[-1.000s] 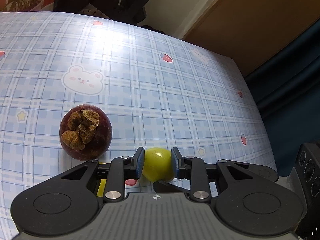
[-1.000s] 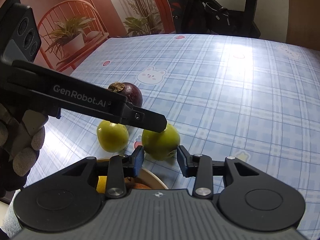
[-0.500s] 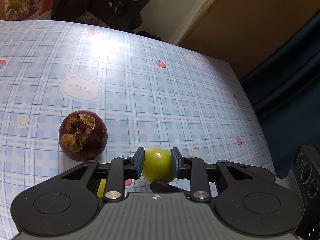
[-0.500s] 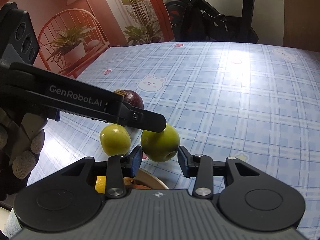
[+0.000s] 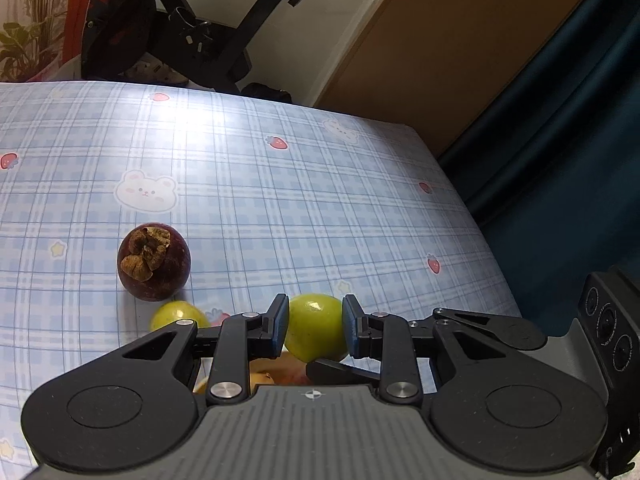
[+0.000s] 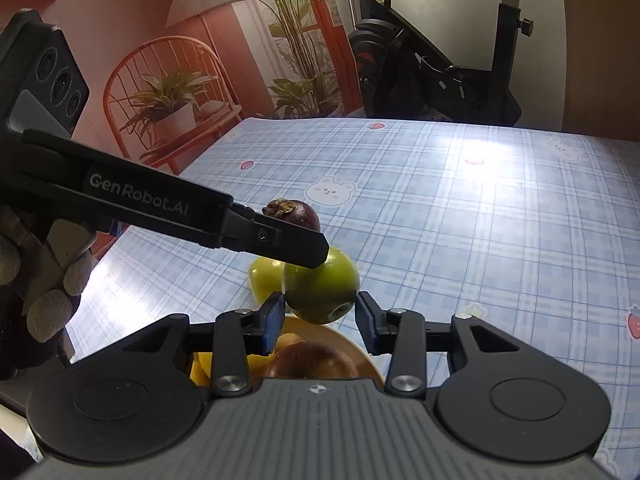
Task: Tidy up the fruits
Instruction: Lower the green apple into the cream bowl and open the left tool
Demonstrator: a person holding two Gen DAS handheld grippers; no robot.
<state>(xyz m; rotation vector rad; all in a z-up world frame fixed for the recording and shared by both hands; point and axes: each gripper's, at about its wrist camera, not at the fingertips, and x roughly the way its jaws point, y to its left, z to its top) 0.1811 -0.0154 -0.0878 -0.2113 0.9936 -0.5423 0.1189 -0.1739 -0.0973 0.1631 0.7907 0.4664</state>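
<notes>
left claw (image 5: 313, 330) with green apple (image 5: 315, 333) risen off the tablecloth, now above the bowl (image 6: 362, 354) rim

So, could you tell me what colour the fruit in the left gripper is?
Yellow-green fruit, clearest in the right wrist view.

A: Which fruit sits between the left fingers (image 5: 280, 330)?

B: A round green apple (image 5: 316, 332), glossy, pinched at both sides and raised over the bowl (image 6: 360, 354).

A: And beyond the fingers?

B: A second green apple (image 5: 178, 316) lies on the tabletop (image 5: 320, 184) just left of them; a dark purple mangosteen (image 5: 154, 262), dried calyx up, rests farther ahead-left.

A: Under them?

B: A reddish apple (image 6: 312, 364) and something yellow (image 6: 200, 366) sit in the bowl.
</notes>
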